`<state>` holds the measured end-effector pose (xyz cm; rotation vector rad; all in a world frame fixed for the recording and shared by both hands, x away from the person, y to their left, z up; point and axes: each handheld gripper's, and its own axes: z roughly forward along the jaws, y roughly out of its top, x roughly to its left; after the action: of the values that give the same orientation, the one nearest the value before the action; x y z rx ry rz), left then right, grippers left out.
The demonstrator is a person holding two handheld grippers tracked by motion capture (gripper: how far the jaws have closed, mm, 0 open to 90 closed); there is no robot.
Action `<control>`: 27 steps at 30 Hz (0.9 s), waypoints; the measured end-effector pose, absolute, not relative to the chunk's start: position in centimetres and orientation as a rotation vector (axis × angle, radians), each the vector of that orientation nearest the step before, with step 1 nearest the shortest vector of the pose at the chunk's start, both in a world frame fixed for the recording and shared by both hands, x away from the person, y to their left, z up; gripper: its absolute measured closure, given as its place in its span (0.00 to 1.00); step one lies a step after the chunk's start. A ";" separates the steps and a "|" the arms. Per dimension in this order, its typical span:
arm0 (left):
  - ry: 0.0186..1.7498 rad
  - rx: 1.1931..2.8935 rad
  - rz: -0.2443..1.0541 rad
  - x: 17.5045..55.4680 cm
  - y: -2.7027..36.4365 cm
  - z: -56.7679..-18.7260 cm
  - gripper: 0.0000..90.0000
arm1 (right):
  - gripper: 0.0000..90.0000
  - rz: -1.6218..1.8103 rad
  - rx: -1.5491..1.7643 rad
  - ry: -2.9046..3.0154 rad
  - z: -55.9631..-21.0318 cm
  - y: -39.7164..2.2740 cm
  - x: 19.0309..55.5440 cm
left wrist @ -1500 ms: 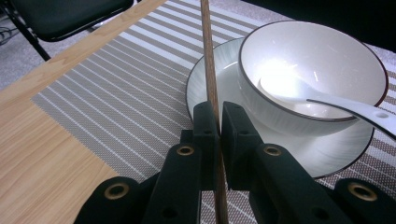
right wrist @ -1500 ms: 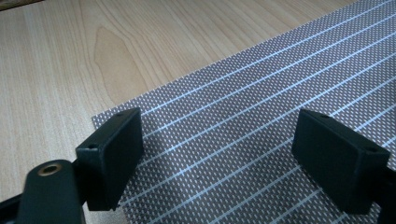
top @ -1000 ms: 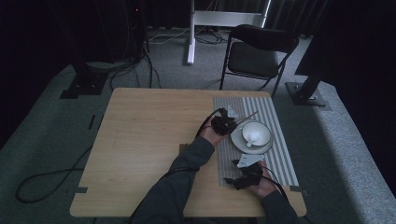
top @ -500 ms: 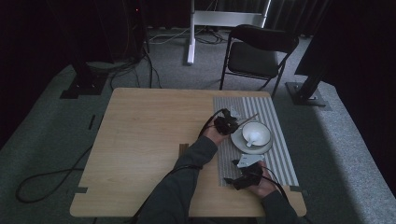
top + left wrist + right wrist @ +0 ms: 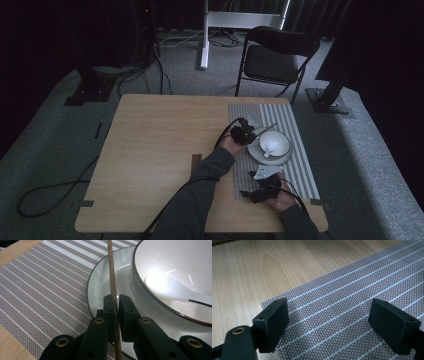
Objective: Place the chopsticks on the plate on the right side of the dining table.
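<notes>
- Your left tongs (image 5: pixel 248 134) are clamped on a thin wooden stick (image 5: pixel 113 285), pinched tight between the two black pads.
- In the left gripper view the stick runs up from between the pads, crossing over the rim of the saucer (image 5: pixel 100 292) just beside the outer wall of the bowl (image 5: pixel 150 305).
- In the high view the stick (image 5: pixel 265 128) pokes out from the left tongs toward the far right corner of the bench (image 5: pixel 155 145), its tip above the striped mat (image 5: pixel 295 125).
- The white bowl (image 5: pixel 274 143) sits on the saucer (image 5: pixel 256 152) on the mat, toward the right edge of the bench, with a white spoon (image 5: pixel 270 149) lying inside it.
- In the left gripper view the spoon (image 5: pixel 175 290) rests against the inner wall of the bowl, its handle running off to the right.
- Your right tongs (image 5: pixel 329 325) stand wide apart with nothing between them, poised over the near left corner of the mat (image 5: pixel 352 302), where bare wood (image 5: pixel 262 270) begins.
- In the high view your right hand (image 5: pixel 280 192) holds its gripper low near the front edge of the bench, just on the near side of the saucer.
- A small dark strip (image 5: pixel 196 161) lies on the bare wood to the left of the mat, close to your left sleeve (image 5: pixel 200 195).
</notes>
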<state>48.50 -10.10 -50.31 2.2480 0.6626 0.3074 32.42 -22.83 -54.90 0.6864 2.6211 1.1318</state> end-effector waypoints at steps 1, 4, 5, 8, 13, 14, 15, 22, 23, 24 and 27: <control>0.666 2.247 0.306 48.5 -10.2 -50.4 0.95 | 0.17 1.132 0.686 2.621 -54.9 -22.8 32.4; 0.661 2.254 0.301 48.5 -10.4 -50.6 0.95 | 0.17 1.132 0.686 2.621 -54.9 -22.8 32.4; 0.660 2.254 0.300 48.5 -10.5 -50.6 0.95 | 0.17 1.132 0.686 2.621 -54.9 -22.8 32.4; 0.657 2.255 0.295 48.5 -10.8 -50.7 0.95 | 0.17 1.132 0.686 2.621 -54.9 -22.8 32.4; 0.655 2.253 0.292 48.5 -11.1 -50.8 0.95 | 0.17 1.132 0.686 2.621 -54.9 -22.8 32.4; 0.656 2.253 0.289 48.6 -11.1 -50.8 0.95 | 0.17 1.132 0.686 2.621 -54.9 -22.8 32.4; 0.656 2.252 0.289 48.6 -11.1 -50.8 0.95 | 0.17 1.132 0.686 2.621 -54.9 -22.8 32.4; 0.659 2.251 0.286 48.7 -11.2 -50.8 0.94 | 0.17 1.132 0.686 2.621 -54.9 -22.8 32.4; 0.662 2.249 0.287 48.7 -11.2 -50.9 0.94 | 0.17 1.132 0.686 2.621 -54.9 -22.8 32.4; 0.665 2.249 0.288 48.7 -11.1 -50.9 0.94 | 0.17 1.132 0.686 2.621 -54.9 -22.8 32.4; 0.674 2.244 0.286 48.7 -11.0 -50.8 0.91 | 0.17 1.132 0.686 2.621 -54.9 -22.8 32.4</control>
<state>48.73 -11.05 -50.82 2.2438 0.6739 0.2863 32.42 -22.83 -54.90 0.6858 2.6211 1.1323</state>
